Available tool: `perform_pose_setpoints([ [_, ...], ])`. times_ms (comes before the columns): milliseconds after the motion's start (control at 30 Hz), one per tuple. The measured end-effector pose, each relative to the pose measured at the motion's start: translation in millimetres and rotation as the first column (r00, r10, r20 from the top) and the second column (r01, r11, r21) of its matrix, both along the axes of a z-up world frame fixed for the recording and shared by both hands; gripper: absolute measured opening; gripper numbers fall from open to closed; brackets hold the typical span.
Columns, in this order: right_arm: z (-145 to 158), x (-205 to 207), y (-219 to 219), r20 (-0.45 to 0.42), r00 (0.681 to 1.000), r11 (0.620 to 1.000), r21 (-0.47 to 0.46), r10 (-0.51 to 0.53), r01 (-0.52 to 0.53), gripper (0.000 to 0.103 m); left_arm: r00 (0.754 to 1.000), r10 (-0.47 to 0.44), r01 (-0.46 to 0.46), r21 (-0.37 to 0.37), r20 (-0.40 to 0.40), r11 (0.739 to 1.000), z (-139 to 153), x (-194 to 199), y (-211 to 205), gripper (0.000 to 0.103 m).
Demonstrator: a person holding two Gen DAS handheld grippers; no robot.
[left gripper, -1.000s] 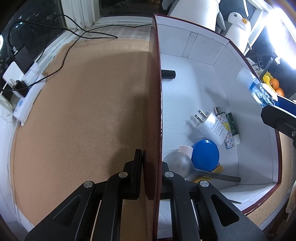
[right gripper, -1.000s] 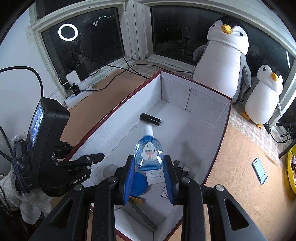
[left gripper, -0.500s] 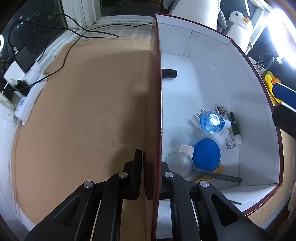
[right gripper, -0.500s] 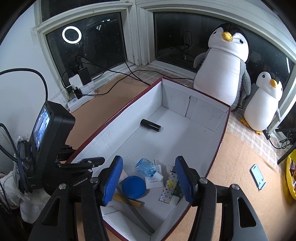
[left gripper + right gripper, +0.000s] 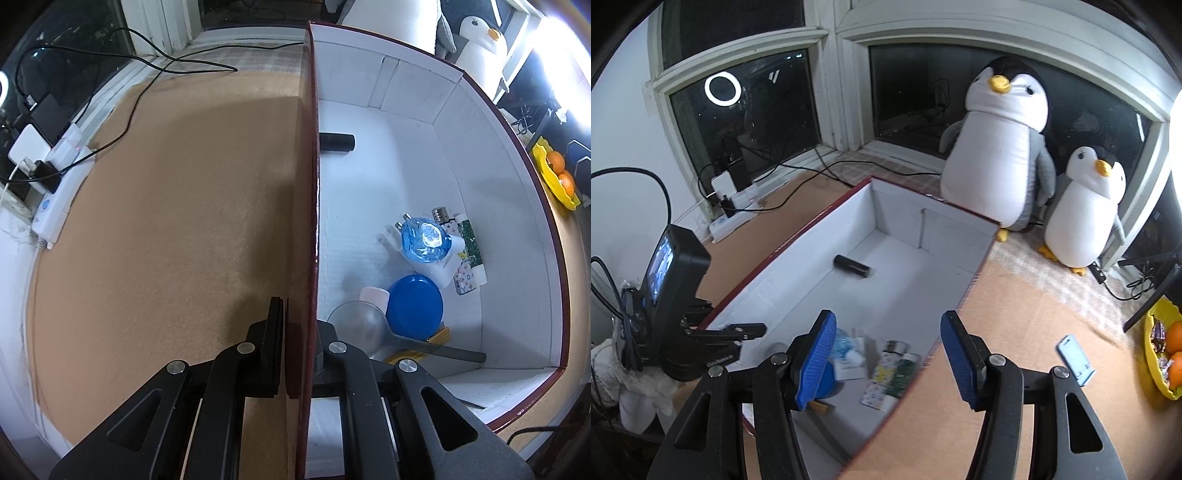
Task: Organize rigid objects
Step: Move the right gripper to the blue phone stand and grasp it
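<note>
Dark window panes and two plush penguins back a tan desk carrying a long white-lined box. Its near end holds a clear blue bottle, lying on a white charger beside a blue lid; a black cylinder lies alone farther in. The left gripper pinches the box's side wall, steadying it. The right gripper, blue pads spread wide and holding nothing, hangs above the near end. The light-blue phone stand out on the desk looks the likeliest next pick; I'd come down over it squarely and keep the box pinned.
</note>
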State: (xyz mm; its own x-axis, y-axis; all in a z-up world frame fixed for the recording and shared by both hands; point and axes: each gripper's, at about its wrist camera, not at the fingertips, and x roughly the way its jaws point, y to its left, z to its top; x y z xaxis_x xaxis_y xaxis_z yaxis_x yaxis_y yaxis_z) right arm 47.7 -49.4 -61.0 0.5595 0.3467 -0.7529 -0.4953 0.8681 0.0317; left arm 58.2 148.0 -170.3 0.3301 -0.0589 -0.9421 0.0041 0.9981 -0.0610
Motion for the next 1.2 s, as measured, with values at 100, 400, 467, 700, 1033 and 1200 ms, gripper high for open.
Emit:
perform_pose_setpoints([
  [100, 0.1, 5.3, -21.7, -0.003, 1.0, 1.0, 0.003, -0.013, 0.013, 0.055, 1.0, 0.007, -0.007, 0.003, -0.006, 1.0, 0.1, 0.3, -0.2, 0.008],
  [400, -17.9, 31.9, -98.1, -0.083, 0.991, 0.994, 0.02, -0.103, 0.105, 0.055, 1.0, 0.019, -0.019, 0.02, -0.024, 1.0, -0.4, -0.7, -6.2, 0.008],
  [467, -23.9, 38.1, -112.1, -0.095, 0.988, 0.992, 0.016, -0.125, 0.127, 0.055, 0.999, 0.025, -0.024, 0.022, -0.028, 0.999, -0.4, -1.2, -5.9, 0.008],
  [700, -46.6, 58.2, -154.7, -0.132, 0.975, 0.984, -0.008, -0.177, 0.178, 0.055, 0.998, 0.043, -0.042, 0.038, -0.04, 0.998, 0.5, -3.1, -8.3, 0.008],
  [1033, -82.2, 84.6, -184.1, -0.177, 0.966, 0.982, -0.06, -0.187, 0.179, 0.055, 0.995, 0.073, -0.068, 0.083, -0.067, 0.994, -0.2, -1.8, -14.6, 0.008],
  [1200, -100.3, 101.6, -193.8, -0.214, 0.957, 0.98, -0.069, -0.195, 0.184, 0.055, 0.994, 0.084, -0.078, 0.091, -0.073, 0.993, 0.2, -2.0, -16.7, 0.008],
])
